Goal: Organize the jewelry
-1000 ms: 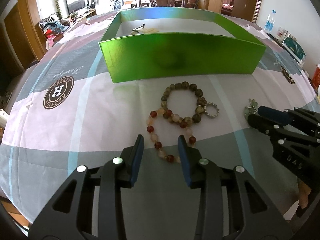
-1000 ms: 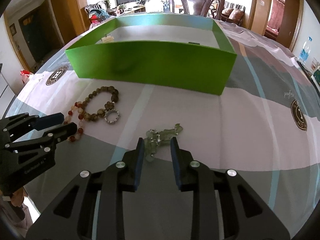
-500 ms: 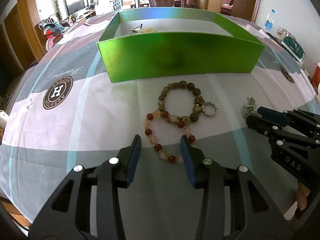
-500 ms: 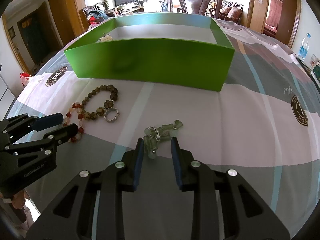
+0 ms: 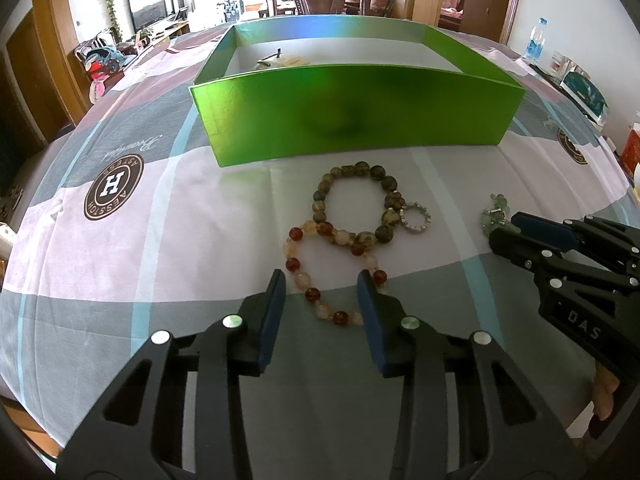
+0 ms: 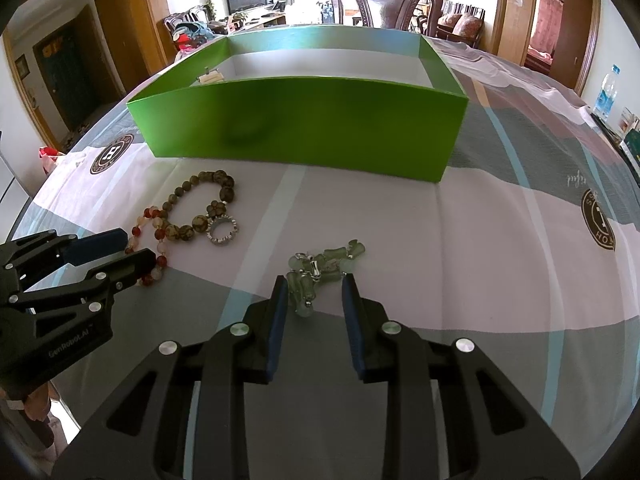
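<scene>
Left gripper (image 5: 322, 292): your jaws are partly spread and are closing now. The near end of the red and pale bead bracelet (image 5: 320, 276) lies between the fingers (image 5: 276, 304); the right pad looks to be at the beads, but I cannot tell if it touches them.

Right gripper (image 6: 314, 294): your jaws are partly spread around the near end of the pale green bracelet (image 6: 320, 272). The left pad stands just beside the stones; a clear gap stays at the right pad.

Red and pale bead bracelet: it lies flat on the tablecloth (image 5: 160, 240) as a long loop. Its long axis runs from your left gripper away toward the green box (image 5: 352, 112).

Dark bead bracelet (image 5: 356, 204): a rounder loop, lying over the far end of the red one, between it and the box.

Small ring (image 5: 416, 218): just beside the dark loop, on its right.

Pale green bracelet: a bunched heap, longer from near-left to far-right in the right wrist view.

Green box: open, beyond all the jewelry, with a small piece (image 5: 280, 60) in its far left corner.
</scene>
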Demonstrator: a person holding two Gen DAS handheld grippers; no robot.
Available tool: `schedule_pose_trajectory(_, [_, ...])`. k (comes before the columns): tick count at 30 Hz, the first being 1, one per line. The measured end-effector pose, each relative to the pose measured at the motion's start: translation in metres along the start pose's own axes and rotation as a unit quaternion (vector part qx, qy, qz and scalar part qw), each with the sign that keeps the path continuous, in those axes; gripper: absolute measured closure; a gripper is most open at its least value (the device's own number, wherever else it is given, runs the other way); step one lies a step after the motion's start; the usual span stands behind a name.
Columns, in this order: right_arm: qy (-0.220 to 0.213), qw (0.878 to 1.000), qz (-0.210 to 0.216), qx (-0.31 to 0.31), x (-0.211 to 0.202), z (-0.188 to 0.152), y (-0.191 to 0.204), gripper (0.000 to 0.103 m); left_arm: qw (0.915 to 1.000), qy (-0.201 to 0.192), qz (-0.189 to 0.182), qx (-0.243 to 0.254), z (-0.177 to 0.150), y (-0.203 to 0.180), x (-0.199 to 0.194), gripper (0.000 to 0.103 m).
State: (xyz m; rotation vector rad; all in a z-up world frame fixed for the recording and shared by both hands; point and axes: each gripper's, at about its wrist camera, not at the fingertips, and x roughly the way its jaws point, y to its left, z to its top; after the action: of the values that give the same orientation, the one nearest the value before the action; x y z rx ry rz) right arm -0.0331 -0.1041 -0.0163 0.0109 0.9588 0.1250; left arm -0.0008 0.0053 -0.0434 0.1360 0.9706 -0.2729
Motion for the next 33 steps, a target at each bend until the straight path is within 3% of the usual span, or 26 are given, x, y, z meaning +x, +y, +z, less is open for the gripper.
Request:
schedule_pose_trajectory(8, [-0.003,1.000,0.005,0.010,-0.001,0.001,-0.004,0.074,1.0000,-0.001,-0.003,0.001,-0.001,-0.002,-0.001,0.091])
schedule_pose_trajectory(10, [-0.004,1.000,0.009,0.016,-0.002,0.001,-0.007,0.076,1.0000,-0.001,-0.005,0.002,-0.001,-0.002,-0.001,0.092])
schedule_pose_trajectory(13, [-0.005,1.000,0.005,0.019,-0.002,0.001,-0.008,0.088,1.0000,-0.003,-0.006,0.005,-0.001,-0.003,-0.002,0.093])
schedule_pose_trajectory(19, [-0.007,1.000,0.008,0.025,-0.003,0.001,-0.010,0.095,0.9999,-0.013,-0.005,0.009,0.000,-0.006,-0.008,0.093])
schedule_pose_trajectory(33, [-0.057,0.998,-0.007,0.038,-0.035,0.020,-0.023,0.095,0.9989,-0.045,0.001,0.013,0.013,0.000,-0.030,0.094])
